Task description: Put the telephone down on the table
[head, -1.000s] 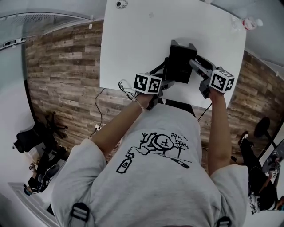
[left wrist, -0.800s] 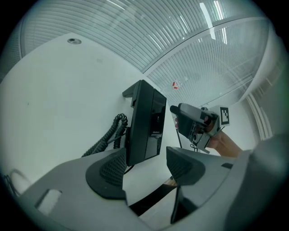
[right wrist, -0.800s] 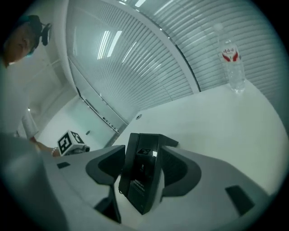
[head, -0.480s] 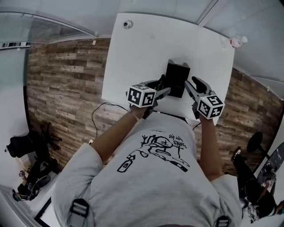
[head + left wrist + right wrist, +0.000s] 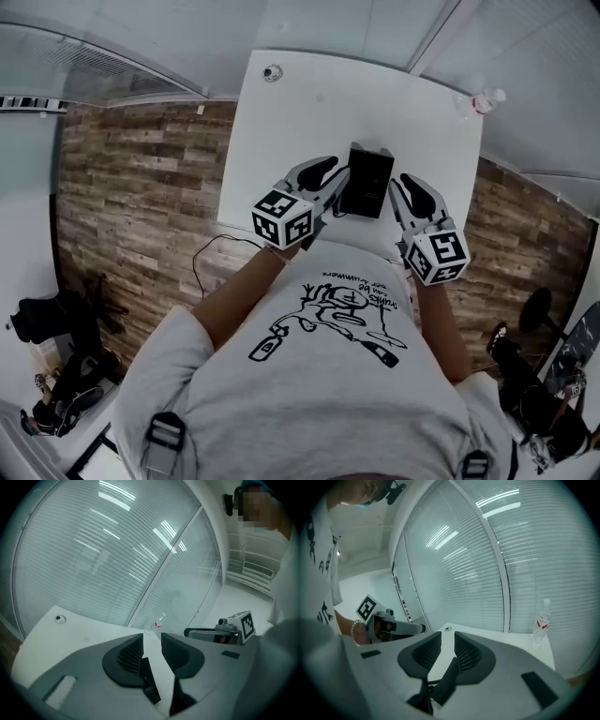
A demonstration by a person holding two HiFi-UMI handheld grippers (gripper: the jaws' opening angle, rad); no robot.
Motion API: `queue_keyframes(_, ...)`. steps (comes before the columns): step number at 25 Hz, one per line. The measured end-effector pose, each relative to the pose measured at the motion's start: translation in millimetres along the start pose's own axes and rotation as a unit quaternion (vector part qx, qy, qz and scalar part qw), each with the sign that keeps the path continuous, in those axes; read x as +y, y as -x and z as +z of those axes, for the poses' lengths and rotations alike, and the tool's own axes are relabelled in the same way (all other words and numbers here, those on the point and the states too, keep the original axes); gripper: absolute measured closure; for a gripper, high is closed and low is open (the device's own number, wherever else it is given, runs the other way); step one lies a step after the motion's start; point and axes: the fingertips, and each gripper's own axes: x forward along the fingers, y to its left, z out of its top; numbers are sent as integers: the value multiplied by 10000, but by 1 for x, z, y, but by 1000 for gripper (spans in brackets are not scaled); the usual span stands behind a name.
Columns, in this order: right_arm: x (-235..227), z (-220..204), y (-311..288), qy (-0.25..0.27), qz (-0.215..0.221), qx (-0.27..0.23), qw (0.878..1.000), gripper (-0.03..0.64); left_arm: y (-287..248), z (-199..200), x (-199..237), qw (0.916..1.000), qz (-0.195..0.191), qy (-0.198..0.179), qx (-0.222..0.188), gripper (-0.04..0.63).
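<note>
The black telephone [image 5: 366, 181] lies flat on the white table [image 5: 281, 141] near its front edge. My left gripper [image 5: 328, 176] hangs above its left side and my right gripper [image 5: 405, 187] above its right side, both lifted off it. Each gripper's jaws are closing to a narrow gap with nothing between the pads. In the left gripper view, part of the telephone [image 5: 150, 686] shows far below my left gripper [image 5: 152, 640], through the gap. The right gripper view shows the telephone [image 5: 445, 682] and its cord under my right gripper [image 5: 447, 643].
A clear plastic bottle [image 5: 478, 101] stands at the table's far right corner. A small round fitting [image 5: 272, 72] sits at the far left corner. A cable [image 5: 220, 246] trails off the table's front edge over the wood floor. Glass walls with blinds stand behind.
Both grippers have risen from the telephone's sides and rolled, and their jaws have narrowed from wide open. The telephone stays on the table.
</note>
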Motion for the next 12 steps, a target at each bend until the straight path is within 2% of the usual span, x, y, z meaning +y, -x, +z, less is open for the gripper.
queue_keyframes(5, 15, 50, 19, 335, -183, -387, 9985, 548, 21, 52, -24, 9959, 64, -684, -588, 523)
queue_keyframes(9, 27, 86, 39, 717, -395, -631, 9946, 555, 39, 91, -56, 9841, 59, -1506, -939, 526)
queue_keyframes(12, 33, 110, 50, 986, -557, -788, 9904, 563, 50, 116, -74, 9760, 78, -1824, -1188, 537)
